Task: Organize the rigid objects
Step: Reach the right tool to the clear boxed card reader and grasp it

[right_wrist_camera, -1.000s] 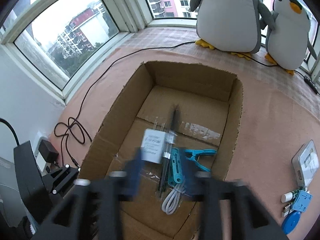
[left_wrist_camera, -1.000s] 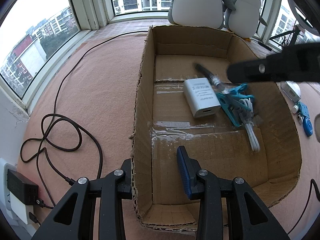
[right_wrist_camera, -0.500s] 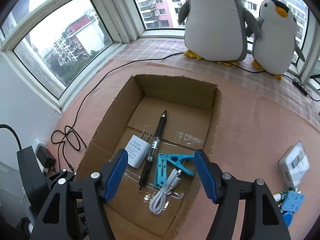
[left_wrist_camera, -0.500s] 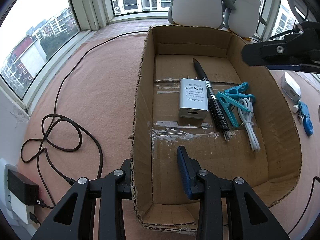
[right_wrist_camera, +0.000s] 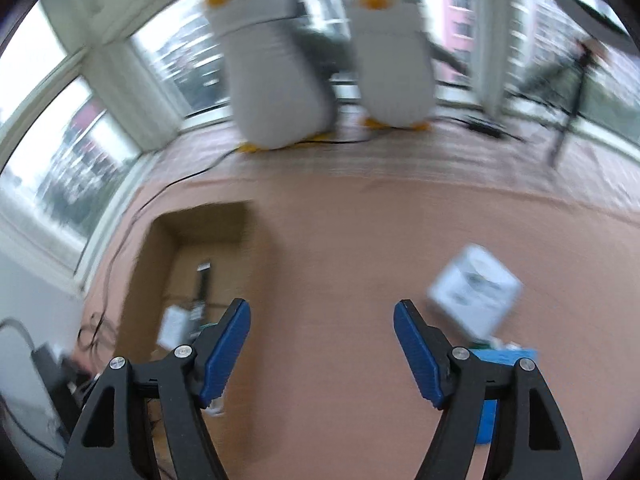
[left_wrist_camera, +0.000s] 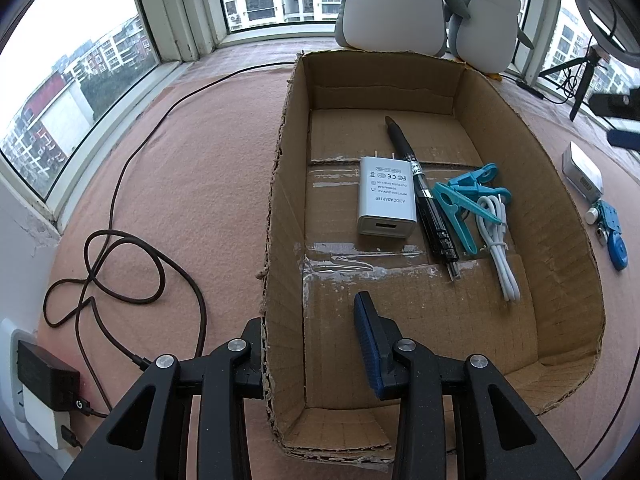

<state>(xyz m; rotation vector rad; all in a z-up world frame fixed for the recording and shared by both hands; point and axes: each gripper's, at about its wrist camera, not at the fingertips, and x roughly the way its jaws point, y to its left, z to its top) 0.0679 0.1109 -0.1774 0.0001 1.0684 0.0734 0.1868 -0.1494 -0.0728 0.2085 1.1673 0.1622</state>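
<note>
Inside the cardboard box (left_wrist_camera: pixel 560 208), I see the white adapter (left_wrist_camera: pixel 386 202), black pen (left_wrist_camera: pixel 424 200), teal clips (left_wrist_camera: pixel 466 200) and white cable (left_wrist_camera: pixel 498 240) lying mid-floor. My left gripper (left_wrist_camera: pixel 312 344) straddles its left wall, jaws apart; my right gripper (right_wrist_camera: pixel 322 344) gapes empty over the pink mat (right_wrist_camera: pixel 340 248).

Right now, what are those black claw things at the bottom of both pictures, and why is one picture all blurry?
They are grabbing tools that a person holds, one in each hand, each with a camera looking along its two fingers. The left gripper has its fingers on either side of the cardboard box wall. Inside lie a white charger, a black pen, blue clips and a white cable. The right gripper is open and holds nothing. Its picture is blurred, probably because that hand is moving. Ahead sit two toy penguins and a white box.
</note>
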